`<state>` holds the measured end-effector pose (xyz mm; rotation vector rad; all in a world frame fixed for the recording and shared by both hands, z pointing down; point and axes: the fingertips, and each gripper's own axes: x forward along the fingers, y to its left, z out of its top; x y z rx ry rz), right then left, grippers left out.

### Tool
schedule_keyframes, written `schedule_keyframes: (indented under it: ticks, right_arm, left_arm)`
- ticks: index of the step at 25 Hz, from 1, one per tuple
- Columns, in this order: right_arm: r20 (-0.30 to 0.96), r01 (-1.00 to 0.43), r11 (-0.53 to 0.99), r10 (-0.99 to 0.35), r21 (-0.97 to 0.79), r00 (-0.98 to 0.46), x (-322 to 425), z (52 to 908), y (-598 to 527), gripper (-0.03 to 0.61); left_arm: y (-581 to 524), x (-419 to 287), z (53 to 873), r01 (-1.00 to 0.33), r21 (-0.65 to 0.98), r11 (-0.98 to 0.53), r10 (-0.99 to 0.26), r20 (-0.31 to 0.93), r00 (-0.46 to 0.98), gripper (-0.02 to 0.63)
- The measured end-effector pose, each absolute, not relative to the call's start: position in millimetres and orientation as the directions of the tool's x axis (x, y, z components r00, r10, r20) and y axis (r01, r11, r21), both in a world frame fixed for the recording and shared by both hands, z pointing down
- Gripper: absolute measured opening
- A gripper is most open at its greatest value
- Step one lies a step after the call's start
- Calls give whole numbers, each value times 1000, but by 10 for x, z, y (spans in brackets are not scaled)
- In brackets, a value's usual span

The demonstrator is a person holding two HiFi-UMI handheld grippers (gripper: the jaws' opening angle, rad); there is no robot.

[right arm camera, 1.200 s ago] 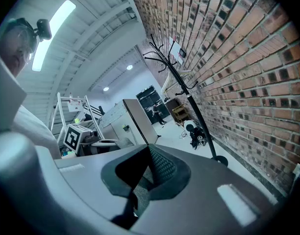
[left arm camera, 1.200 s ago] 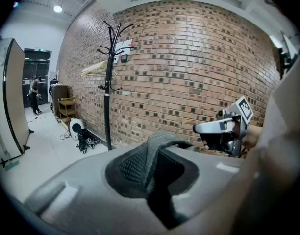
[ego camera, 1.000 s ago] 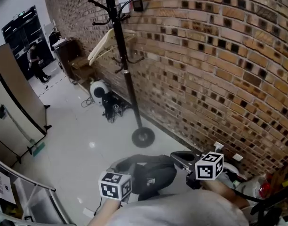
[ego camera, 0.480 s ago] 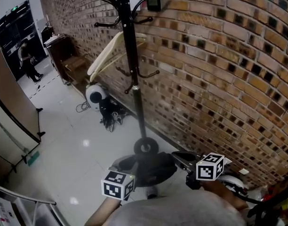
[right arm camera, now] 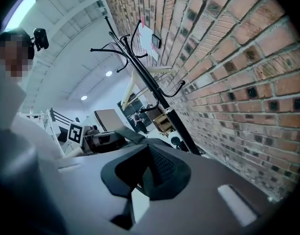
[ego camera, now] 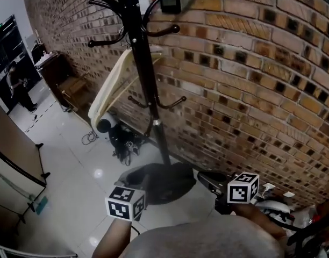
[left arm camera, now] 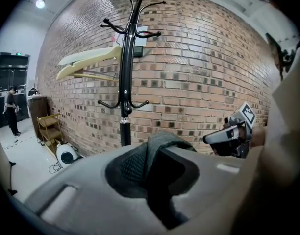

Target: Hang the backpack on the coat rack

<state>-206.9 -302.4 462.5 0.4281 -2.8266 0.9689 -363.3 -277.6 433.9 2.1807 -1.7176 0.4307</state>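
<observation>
Black fabric item: backpack, slung low between two claws, above the white floor, in front of the foot of the coat rack.

- Left claw: pressed nearly together, pinching a grey padded strap of the backpack.
- Right claw: pressed together on dark mesh and webbing of the same backpack.
- Coat rack: black, pole upright, close against the brick wall. Curved hooks in two tiers: lower hooks at mid-pole, upper ones near the top. A pale hanger occupies the left side.

Relation governing the next move: the rack lies just beyond the backpack on the far side, and its hooks are well above both claws. The pole stands roughly between the two, so neither hand looks clearly nearer. Judged need: raise the strap loop and carry it over a free hook on the near or right side.
</observation>
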Motion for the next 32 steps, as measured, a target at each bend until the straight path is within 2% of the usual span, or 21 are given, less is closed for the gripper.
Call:
schedule_keyframes:
  ticks: [13, 22, 32]
  right_arm:
    - [217, -350, 722, -274, -597, -937, -2251, 4765, -3507, 0]
    - [214, -344, 723, -269, -599, -939, -2360, 4825, -3621, 0]
    - [230, -365, 706, -284, -607, -931, -2322, 4912, -3651, 0]
  left_arm:
    - [-3842, -4274, 3790, -970, 74, -233, -905, 348, 244, 32]
    - [-4286, -4343, 4279, -962, 129, -241, -858, 436, 273, 32]
    - [-4371, -4365, 4497, -966, 103, -236, -856, 448, 257, 34]
